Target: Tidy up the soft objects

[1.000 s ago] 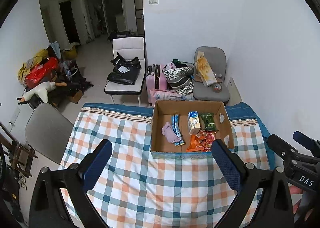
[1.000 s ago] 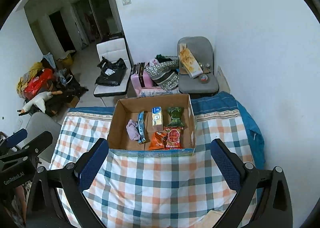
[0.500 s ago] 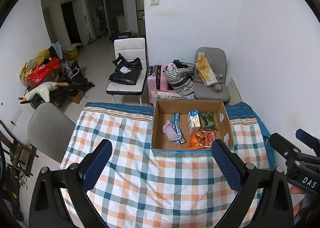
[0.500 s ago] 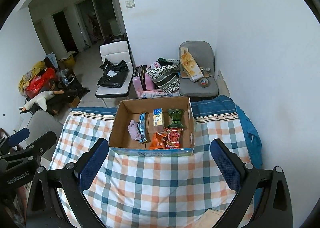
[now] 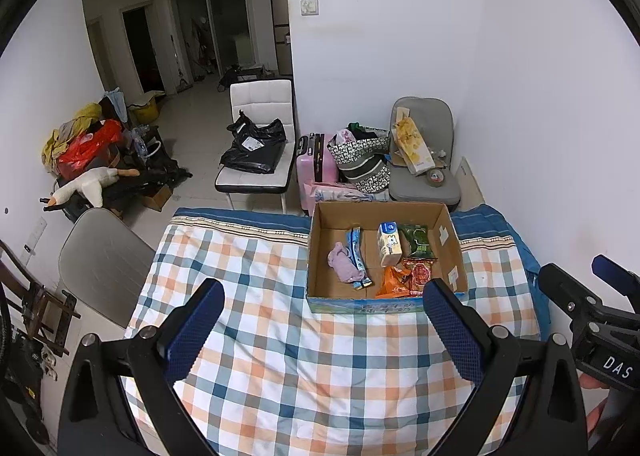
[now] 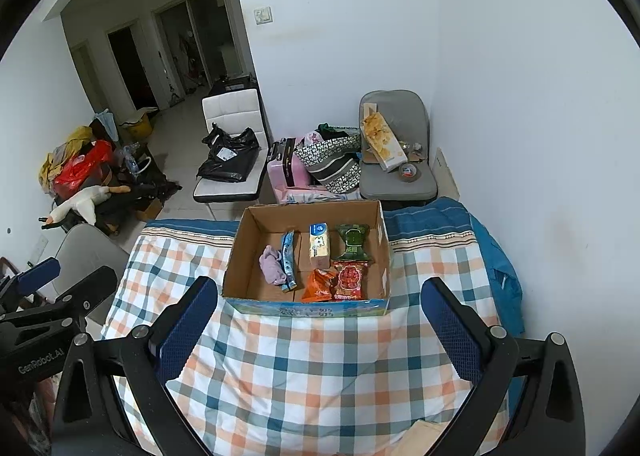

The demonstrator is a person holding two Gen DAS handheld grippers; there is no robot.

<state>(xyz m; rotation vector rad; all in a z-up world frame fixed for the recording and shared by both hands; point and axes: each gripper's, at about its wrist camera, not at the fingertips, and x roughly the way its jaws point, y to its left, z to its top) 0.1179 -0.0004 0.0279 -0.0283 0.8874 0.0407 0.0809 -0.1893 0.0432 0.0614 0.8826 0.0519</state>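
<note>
Here, rectangular cardboard box (image 6: 306, 306), crinkly packets (image 6: 352, 280), checked cloth (image 6: 320, 368)

Both tongs, left (image 5: 320, 330) and right (image 6: 318, 326), are black frames with 2 blue dimpled pads (image 5: 192, 332), silver screws, and white "DAS" and "GenRobot.AI" lettering.

Matt cardboard box (image 6: 308, 306), glossy snack packets (image 6: 351, 279)

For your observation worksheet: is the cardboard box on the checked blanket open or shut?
Open: the cardboard box has no flaps over its top, so the packets inside show.
</note>
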